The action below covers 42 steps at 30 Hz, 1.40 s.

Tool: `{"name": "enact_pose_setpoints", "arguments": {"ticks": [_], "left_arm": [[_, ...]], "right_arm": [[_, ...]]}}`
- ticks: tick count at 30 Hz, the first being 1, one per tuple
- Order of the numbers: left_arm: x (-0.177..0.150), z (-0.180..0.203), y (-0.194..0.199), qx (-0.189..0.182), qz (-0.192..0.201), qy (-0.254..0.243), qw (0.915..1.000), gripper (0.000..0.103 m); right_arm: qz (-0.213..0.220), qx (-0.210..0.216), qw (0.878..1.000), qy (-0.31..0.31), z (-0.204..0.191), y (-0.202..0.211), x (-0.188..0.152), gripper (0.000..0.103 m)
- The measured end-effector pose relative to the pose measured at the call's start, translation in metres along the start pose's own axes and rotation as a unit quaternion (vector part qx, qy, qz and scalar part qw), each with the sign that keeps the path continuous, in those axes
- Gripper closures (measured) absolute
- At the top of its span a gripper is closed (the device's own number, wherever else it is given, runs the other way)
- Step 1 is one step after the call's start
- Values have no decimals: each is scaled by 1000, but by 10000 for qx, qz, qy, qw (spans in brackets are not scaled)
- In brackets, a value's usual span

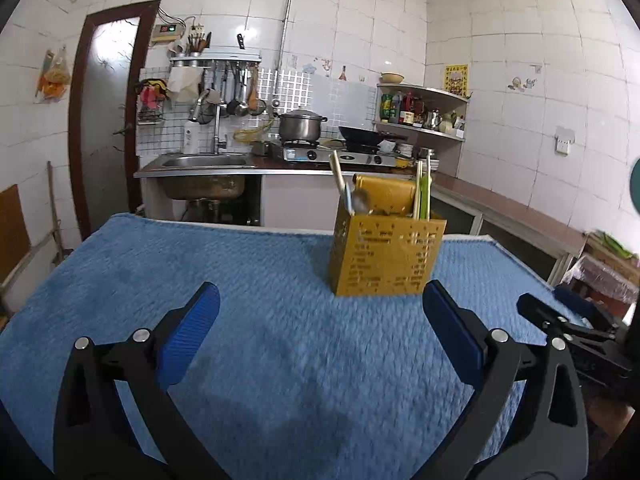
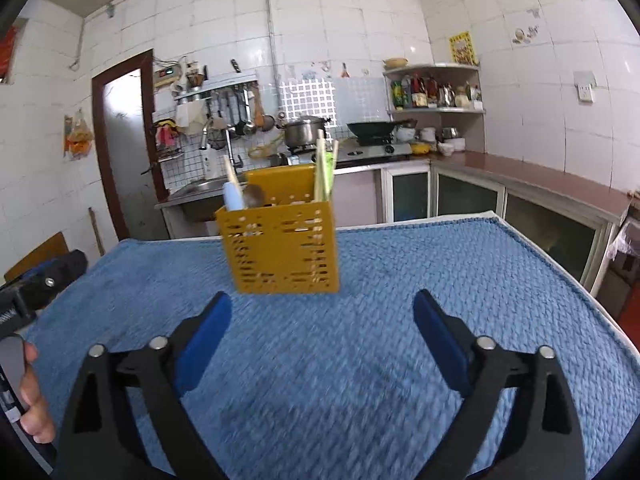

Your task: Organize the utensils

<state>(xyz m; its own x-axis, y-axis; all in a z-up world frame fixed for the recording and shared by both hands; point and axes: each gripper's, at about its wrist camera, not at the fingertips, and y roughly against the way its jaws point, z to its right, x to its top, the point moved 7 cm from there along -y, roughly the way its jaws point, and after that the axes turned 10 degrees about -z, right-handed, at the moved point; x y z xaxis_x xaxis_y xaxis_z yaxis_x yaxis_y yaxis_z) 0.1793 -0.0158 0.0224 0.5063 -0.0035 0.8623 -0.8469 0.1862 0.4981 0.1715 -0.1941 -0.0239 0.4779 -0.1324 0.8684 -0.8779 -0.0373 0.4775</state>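
A yellow perforated utensil holder (image 1: 386,256) (image 2: 280,248) stands upright on the blue towel (image 1: 260,280) (image 2: 440,280). Spoons (image 1: 358,200) (image 2: 250,196) and chopsticks (image 1: 422,192) (image 2: 324,172) stick up out of it. My left gripper (image 1: 320,304) is open, with nothing between its blue pads, and hovers over the towel in front of the holder. My right gripper (image 2: 322,312) is likewise open and empty, just in front of the holder. The right gripper (image 1: 568,316) also shows at the right edge of the left wrist view, and the left gripper (image 2: 36,292) at the left edge of the right wrist view.
A person's hand (image 2: 34,396) holds the left gripper's handle. Beyond the table stand a sink (image 1: 204,162), a gas stove (image 1: 340,152) with a pot and a wok, and a corner shelf (image 1: 424,112) with bottles. A counter (image 2: 540,184) runs along the right wall.
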Motion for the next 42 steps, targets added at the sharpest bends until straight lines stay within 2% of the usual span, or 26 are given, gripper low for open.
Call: {"name": "enact_pose_setpoints", "arguments": {"ticks": [6,8,14,21,32,42], "left_arm": [[-32,1,22,278,243,-146,9992,5],[-40,2,23,237,278,-175,9992,5],[-50,0,9,180,87,-168,9997,5],[-53,0,0,675,50,-336,9971,5],[-53,-6,-14,788,-292,-250,9961,5],[-54,-1,-16,759,-311,-344,9960,5]], "right_arm": [[71,-91,9999,91,-9,12,-25,4],[121,-222,9995,189,-11,10,-30,4],[-42,-375,9984,426,-20,3,-42,4],[-47,-590,9978,294,-13,4,-43,4],[-65,-697,9963,499,-19,5,-41,4],[-62,-650,9972,376,-15,5,-40,4]]}}
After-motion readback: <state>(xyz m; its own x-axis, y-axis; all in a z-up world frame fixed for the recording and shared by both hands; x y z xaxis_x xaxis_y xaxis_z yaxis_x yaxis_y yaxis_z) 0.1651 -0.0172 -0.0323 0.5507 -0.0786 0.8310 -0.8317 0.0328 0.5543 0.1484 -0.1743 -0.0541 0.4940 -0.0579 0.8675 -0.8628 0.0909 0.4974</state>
